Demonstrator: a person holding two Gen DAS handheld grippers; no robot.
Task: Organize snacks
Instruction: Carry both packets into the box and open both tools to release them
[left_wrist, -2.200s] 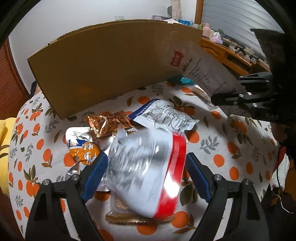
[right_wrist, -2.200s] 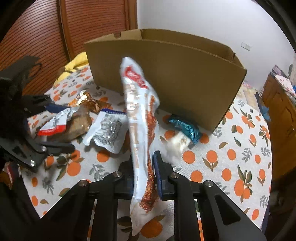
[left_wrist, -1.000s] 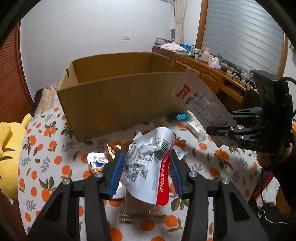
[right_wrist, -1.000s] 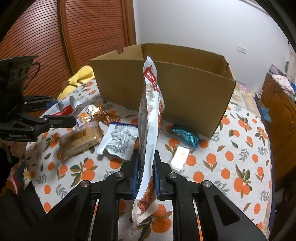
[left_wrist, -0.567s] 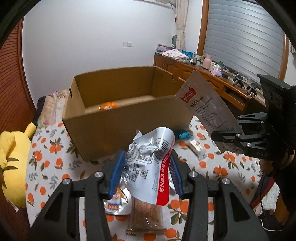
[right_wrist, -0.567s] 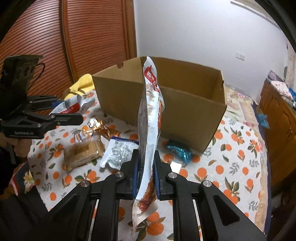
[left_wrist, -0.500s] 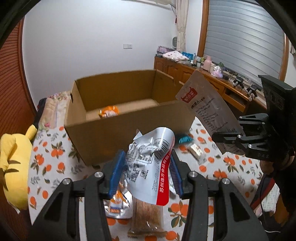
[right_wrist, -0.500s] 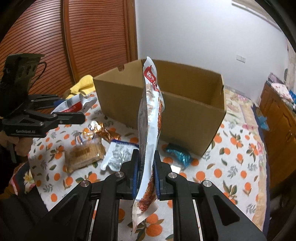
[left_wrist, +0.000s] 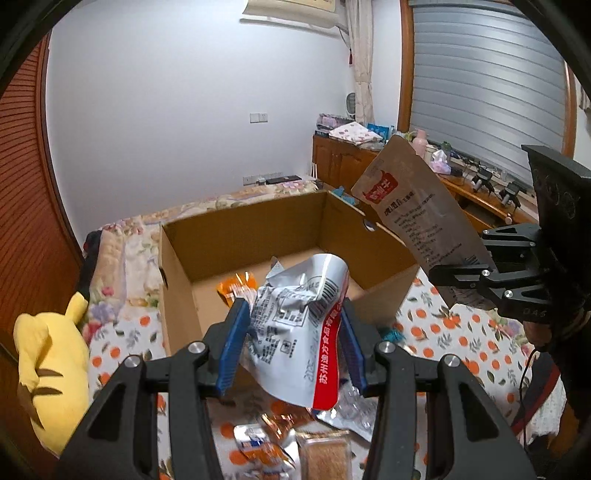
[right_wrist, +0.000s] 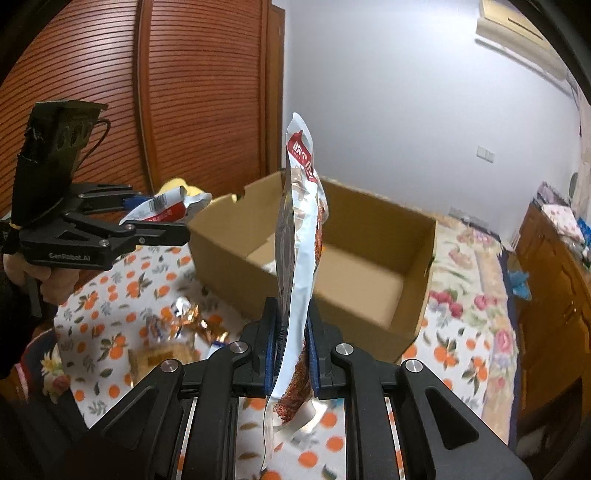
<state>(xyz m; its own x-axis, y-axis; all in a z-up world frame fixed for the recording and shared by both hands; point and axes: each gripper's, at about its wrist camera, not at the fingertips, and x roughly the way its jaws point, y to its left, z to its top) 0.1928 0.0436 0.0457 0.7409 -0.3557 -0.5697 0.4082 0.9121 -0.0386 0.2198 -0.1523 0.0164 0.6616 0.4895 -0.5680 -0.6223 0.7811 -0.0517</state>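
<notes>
My left gripper (left_wrist: 291, 325) is shut on a crumpled silver snack packet with a red edge (left_wrist: 299, 332), held above the near wall of an open cardboard box (left_wrist: 177, 295). An orange packet (left_wrist: 236, 286) lies inside the box. My right gripper (right_wrist: 290, 341) is shut on a tall white and red snack pouch (right_wrist: 301, 236), held upright in front of the box (right_wrist: 406, 317). The pouch also shows in the left wrist view (left_wrist: 413, 214), right of the box. The left gripper and its packet (right_wrist: 166, 206) show at the left of the right wrist view.
Several loose snack packets (left_wrist: 291, 443) lie on the orange-print tablecloth (left_wrist: 461, 332) in front of the box. A yellow plush toy (left_wrist: 48, 365) sits at the left. A wooden cabinet (right_wrist: 546, 280) stands at the right, wooden slatted doors (right_wrist: 110, 92) at the left.
Both grippers have risen with their packets and moved toward the box, so its inside and the orange packet now show. Grips are unchanged.
</notes>
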